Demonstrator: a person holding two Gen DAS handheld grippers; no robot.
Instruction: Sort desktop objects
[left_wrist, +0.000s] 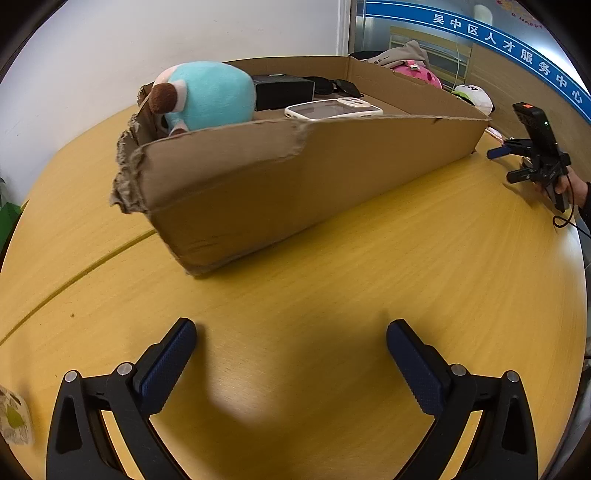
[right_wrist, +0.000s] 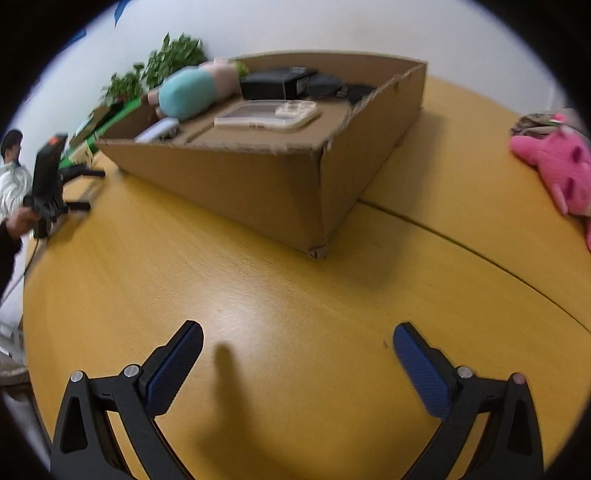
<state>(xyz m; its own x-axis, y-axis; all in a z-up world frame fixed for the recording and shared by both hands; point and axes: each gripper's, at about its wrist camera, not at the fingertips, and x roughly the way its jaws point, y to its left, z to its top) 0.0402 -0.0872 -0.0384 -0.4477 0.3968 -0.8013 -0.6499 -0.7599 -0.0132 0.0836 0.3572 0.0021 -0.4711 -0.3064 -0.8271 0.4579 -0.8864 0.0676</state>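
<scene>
With both grippers' fingers spread and empty, we judge sorting well along: the cardboard box holds several items, the pink plush remains on the table.

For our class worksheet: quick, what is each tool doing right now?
Left tool: open, holding nothing.
Right tool: open, holding nothing.

An office or public service centre: a blue wall banner with Chinese lettering, a glass partition, potted plants and a yellow wood-grain counter beyond the tongs.
</scene>
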